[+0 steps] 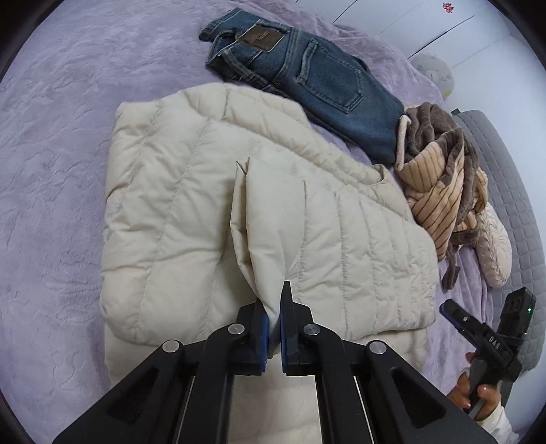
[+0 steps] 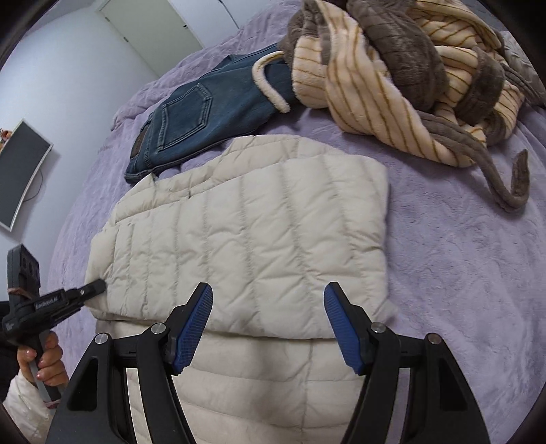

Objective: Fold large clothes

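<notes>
Nearest, we see the left gripper [image 1: 275, 336] pinching a raised fold of the cream puffer jacket [image 1: 177, 211]. The right gripper [image 2: 268, 328] hangs spread above the jacket, gripping nothing. The jacket lies on the purple blanket [image 1: 61, 143]; folded jeans [image 1: 307, 75] and a striped robe [image 2: 392, 78] lie beyond.

Home bedroom: bed [image 2: 460, 239] under lilac plush blanket, clothes strewn across it, pillow [image 1: 496, 249] at bed edge, white closet doors [image 2: 163, 24], wall-mounted screen [image 2: 20, 170].
</notes>
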A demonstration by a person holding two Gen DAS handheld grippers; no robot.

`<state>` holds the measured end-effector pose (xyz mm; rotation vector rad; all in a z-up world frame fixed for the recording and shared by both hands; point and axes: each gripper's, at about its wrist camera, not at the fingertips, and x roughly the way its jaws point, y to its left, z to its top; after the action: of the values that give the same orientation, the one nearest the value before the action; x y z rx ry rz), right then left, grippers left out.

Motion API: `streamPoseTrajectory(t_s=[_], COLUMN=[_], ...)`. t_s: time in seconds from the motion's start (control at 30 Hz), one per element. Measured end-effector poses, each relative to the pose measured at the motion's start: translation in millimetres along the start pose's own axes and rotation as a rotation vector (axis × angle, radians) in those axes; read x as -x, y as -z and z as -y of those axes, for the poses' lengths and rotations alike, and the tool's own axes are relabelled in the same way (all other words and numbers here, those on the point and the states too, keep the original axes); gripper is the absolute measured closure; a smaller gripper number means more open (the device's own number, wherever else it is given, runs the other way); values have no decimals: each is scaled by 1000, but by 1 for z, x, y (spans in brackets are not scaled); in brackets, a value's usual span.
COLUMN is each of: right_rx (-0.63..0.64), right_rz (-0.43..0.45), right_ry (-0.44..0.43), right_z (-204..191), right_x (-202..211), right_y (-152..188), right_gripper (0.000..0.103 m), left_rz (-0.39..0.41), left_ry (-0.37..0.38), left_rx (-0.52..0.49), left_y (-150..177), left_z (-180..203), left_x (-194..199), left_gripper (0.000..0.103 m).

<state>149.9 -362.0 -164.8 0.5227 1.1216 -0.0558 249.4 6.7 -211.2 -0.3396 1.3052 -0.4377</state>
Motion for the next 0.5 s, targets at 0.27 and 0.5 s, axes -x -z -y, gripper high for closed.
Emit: streamPoseTrajectory(t_s=[0.27,0.5], right_rx=[-209,-476], right_rz=[31,8], right_ry=[3,-257], right_z=[70,120], right_x=[-4,-42], right_y=[-25,-56], right_gripper=[32,32], left_rz=[6,11], left_ry=[-51,-74], left_rx=[11,23], left_y=[-1,-7], left_z=[-17,-21], left_x=[-9,-8], left_gripper=[97,97])
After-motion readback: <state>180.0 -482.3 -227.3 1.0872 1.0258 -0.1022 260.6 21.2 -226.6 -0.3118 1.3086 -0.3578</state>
